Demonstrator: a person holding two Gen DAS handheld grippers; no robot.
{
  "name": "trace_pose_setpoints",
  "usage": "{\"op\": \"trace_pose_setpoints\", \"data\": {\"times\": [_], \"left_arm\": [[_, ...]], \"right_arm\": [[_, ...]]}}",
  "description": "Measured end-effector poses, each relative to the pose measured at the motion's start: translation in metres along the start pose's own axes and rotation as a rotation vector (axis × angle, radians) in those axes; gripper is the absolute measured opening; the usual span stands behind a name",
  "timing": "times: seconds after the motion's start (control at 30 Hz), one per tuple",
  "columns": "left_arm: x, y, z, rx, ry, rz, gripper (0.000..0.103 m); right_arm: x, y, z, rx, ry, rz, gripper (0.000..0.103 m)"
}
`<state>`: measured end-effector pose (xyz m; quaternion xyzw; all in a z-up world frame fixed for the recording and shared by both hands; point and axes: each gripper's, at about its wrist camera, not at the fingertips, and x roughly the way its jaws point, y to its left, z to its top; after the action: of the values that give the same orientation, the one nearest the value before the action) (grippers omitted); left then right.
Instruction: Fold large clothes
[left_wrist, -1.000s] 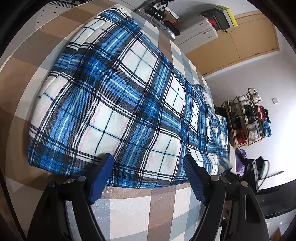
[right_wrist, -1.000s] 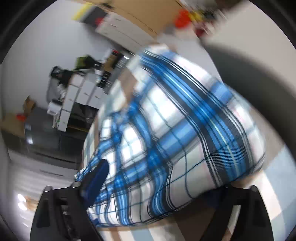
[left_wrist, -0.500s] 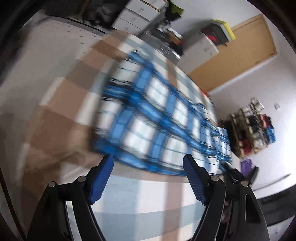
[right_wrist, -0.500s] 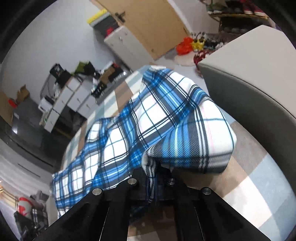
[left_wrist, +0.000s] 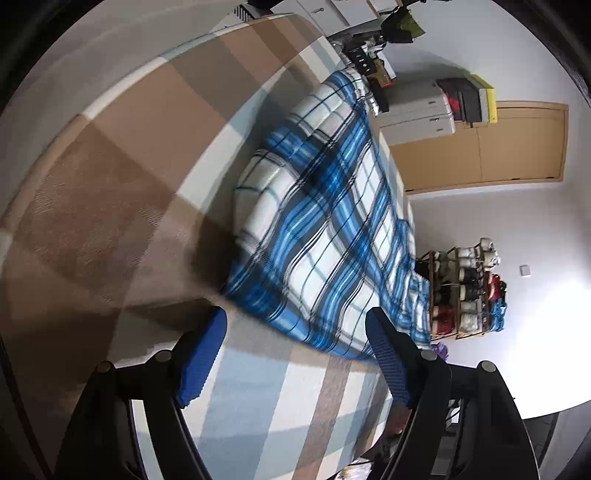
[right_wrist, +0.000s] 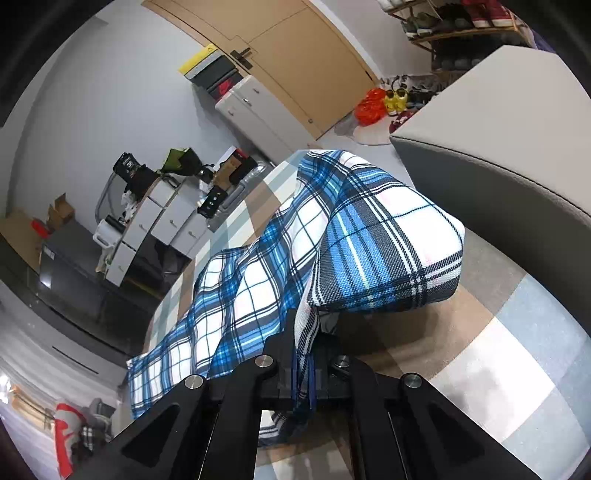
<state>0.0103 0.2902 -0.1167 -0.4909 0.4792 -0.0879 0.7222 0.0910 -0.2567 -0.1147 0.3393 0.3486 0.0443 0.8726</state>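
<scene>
Blue plaid garment (right_wrist: 280, 258) spread over a brown-and-grey checked tabletop (left_wrist: 122, 192).
Right gripper (right_wrist: 303, 369) jaws clamped on a raised fold, seen only from the right wrist; from the left wrist, left gripper (left_wrist: 295, 358) jaws wide and empty at the near hem, plus shoe rack (left_wrist: 461, 291) filled with shoes.

Even indoor light, fairly bright. Left wrist view: motion blur across the plaid cloth (left_wrist: 325, 229), blown-out glare on the wall (left_wrist: 550, 332) lower right. Right wrist view sharp. Both show strong fisheye bending and black vignette at edges.
</scene>
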Motion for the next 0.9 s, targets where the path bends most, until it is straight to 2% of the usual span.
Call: {"op": "trace_pose_setpoints", "data": {"times": [0.17,0.27,0.33,0.5,0.57,0.67,0.9], "left_arm": [[0.006,-0.005,0.007,-0.01,-0.023,-0.032,0.079],[0.008,-0.009,0.01,0.004,-0.049,-0.027,0.08],[0.012,-0.017,0.01,0.041,-0.053,-0.033,0.08],[0.014,-0.059,-0.001,0.245,-0.095,-0.073,0.08],[0.013,-0.069,-0.005,0.294,-0.112,-0.075,0.08],[0.017,-0.069,-0.005,0.307,-0.118,-0.016,0.08],[0.027,-0.042,0.005,0.228,-0.093,0.136,0.079]], "right_arm": [[0.0,0.003,0.001,-0.032,-0.004,0.006,0.004],[0.002,0.005,0.0,-0.056,-0.007,0.0,0.004],[0.003,0.007,-0.001,-0.076,-0.005,0.0,0.004],[0.005,0.005,-0.001,-0.092,-0.003,-0.003,0.004],[0.005,0.003,0.0,-0.087,0.002,0.003,0.004],[0.006,0.002,0.0,-0.09,0.008,0.004,0.004],[0.008,0.001,0.0,-0.105,0.024,-0.004,0.005]]}}
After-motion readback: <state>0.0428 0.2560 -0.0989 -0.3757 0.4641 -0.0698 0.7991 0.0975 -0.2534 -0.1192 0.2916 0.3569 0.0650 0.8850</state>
